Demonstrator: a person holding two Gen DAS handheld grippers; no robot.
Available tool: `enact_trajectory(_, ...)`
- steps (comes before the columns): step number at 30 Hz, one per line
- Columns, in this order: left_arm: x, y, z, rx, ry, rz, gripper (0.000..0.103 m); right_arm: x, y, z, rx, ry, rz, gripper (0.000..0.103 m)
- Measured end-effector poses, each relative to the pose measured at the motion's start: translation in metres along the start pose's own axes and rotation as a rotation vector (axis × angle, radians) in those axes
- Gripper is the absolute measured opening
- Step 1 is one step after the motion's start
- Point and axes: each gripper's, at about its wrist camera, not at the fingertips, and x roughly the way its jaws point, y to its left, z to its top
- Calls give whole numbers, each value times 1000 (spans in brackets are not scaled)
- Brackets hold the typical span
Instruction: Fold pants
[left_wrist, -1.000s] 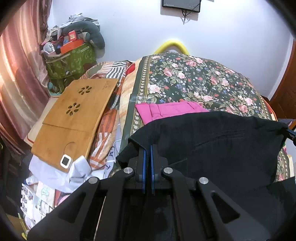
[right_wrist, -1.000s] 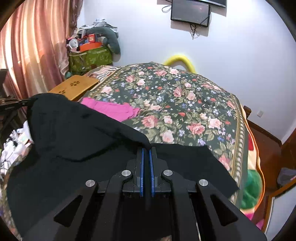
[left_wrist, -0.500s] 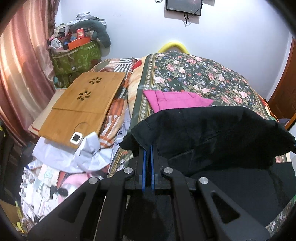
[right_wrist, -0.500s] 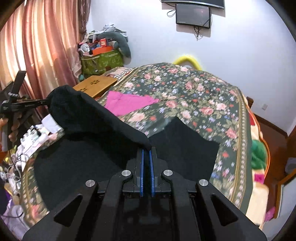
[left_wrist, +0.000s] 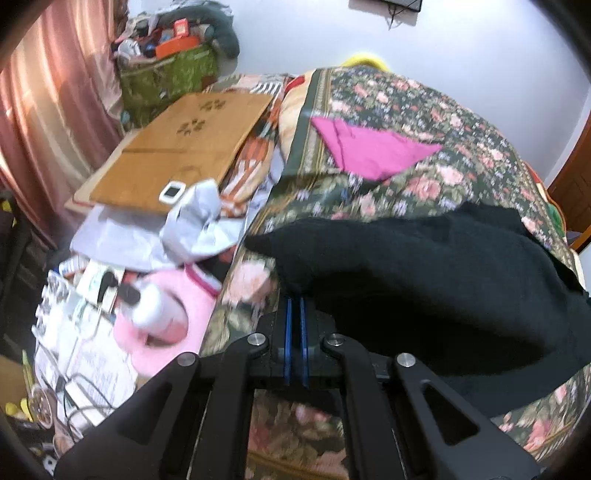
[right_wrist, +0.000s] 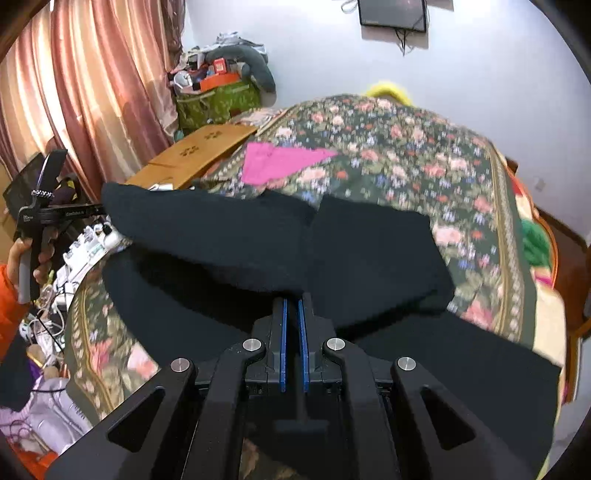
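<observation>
Left hand-held gripper (left_wrist: 294, 306) pinching edge of black pants (left_wrist: 424, 266), lifted over near end of floral bed (left_wrist: 424, 110); right hand-held gripper (right_wrist: 291, 306) pinching the other edge, pants legs spread on bed beyond. Folded pink garment (left_wrist: 369, 147) farther up bed; wooden lap tray (left_wrist: 184, 147) beside bed.

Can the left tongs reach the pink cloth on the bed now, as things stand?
Probably not yet. The left tongs are shut on the black pants, which hang between them and the pink cloth farther up the floral bedspread. They would have to let go first.
</observation>
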Motion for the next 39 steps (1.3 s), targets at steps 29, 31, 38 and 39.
enact_trajectory(29,-38,-67,31,78,-99,-59,80,-33,-40,28,82,-50,-25,45)
enact_trajectory(31,-34,-74,39,76,-91,-71,83,-24,-44,39,76,-48,-28,49)
enact_trajectory(38,-11,-94,60,97,-79,-75,88,21,-57,76,61,13,-14,49)
enact_trajectory(39,-6,-96,63,101,-74,-75,88,31,-59,83,61,25,-8,49)
